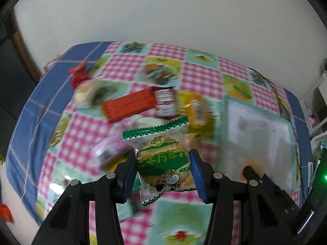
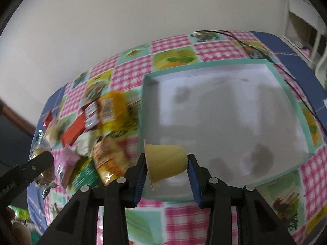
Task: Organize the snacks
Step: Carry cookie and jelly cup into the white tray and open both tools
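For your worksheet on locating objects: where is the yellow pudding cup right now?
In the right wrist view, the yellow pudding cup lies sideways, clamped in the right gripper, over the near-left corner of the teal box.

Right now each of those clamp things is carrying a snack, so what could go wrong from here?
The yellow cup lies sideways in the right gripper, pinched at its rim and base, so it could pivot or slip out before it is over the teal box.

The left gripper holds the green biscuit packet by its soft sides, which may crush the biscuit.

The two grippers are close together near the box, so they could bump each other.
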Tool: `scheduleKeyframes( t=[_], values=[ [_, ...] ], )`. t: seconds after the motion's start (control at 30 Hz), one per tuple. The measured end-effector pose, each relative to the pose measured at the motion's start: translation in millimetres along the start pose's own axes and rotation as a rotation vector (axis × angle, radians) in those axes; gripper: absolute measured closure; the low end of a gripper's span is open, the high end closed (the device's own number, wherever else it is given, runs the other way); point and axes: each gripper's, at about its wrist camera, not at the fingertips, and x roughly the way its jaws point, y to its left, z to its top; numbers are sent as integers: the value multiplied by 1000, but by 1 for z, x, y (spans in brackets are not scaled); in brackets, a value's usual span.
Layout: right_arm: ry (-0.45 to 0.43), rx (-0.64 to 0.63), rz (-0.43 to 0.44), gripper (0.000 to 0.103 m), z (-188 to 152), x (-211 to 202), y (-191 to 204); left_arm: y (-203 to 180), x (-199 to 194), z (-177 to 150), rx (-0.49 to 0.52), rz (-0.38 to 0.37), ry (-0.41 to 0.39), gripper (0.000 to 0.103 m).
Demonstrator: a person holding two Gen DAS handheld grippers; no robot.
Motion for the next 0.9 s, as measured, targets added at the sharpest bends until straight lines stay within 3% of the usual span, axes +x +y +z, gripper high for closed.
scheduleKeyframes(
  t=[0.33,0.9],
  values=[
    [-14,112,-63,62,28,17,-43,-74,39,18,103,-70,8,51],
    [-26,190,-140,61,65,49,-89,-135,93,37,191,-134,-9,51]
  ],
)
